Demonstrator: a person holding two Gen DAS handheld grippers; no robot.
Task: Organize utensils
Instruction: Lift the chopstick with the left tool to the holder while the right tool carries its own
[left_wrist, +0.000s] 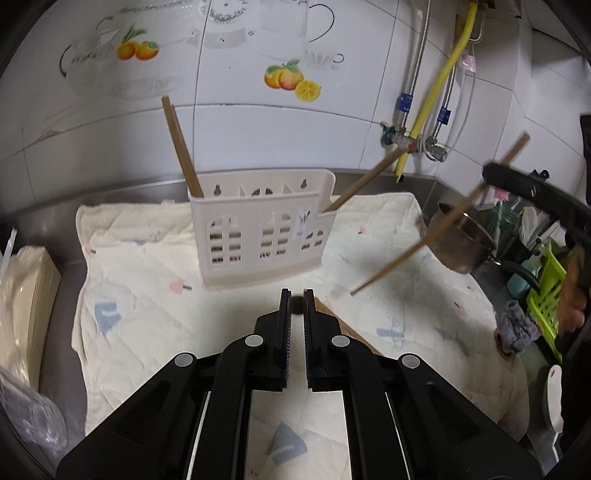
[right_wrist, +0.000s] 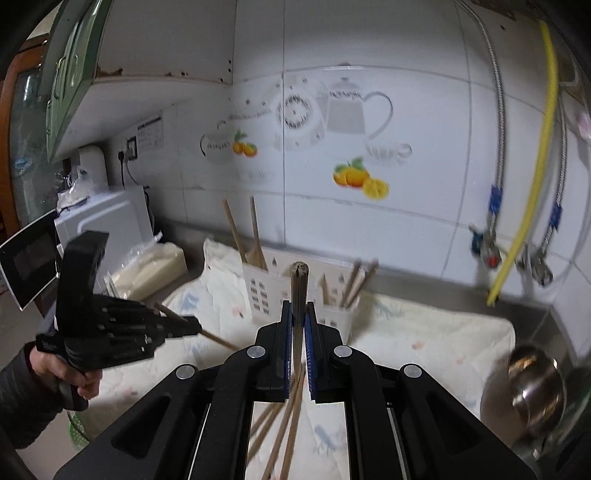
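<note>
White tiled wall and a steel worktop (left_wrist: 62, 288) under a pale cloth (left_wrist: 388, 229) are framing the rack (left_wrist: 258, 236), which is standing mid-cloth. One chopstick (left_wrist: 181, 147) is leaning out of the rack's left end, another (left_wrist: 365, 181) out of its right. Right of the rack, the right tool (left_wrist: 495, 177) is clamped on a chopstick (left_wrist: 417, 247) held in the air. Nearer than the rack, the left tool (left_wrist: 296, 295) is closed on a chopstick (right_wrist: 218, 338) of its own, seen end-on. More sticks (right_wrist: 280, 424) are lying loose on the cloth. Judging by this, each stick is wanting tipping upright above a compartment, tip lowered inside before the tool lets go, one side at a time.
</note>
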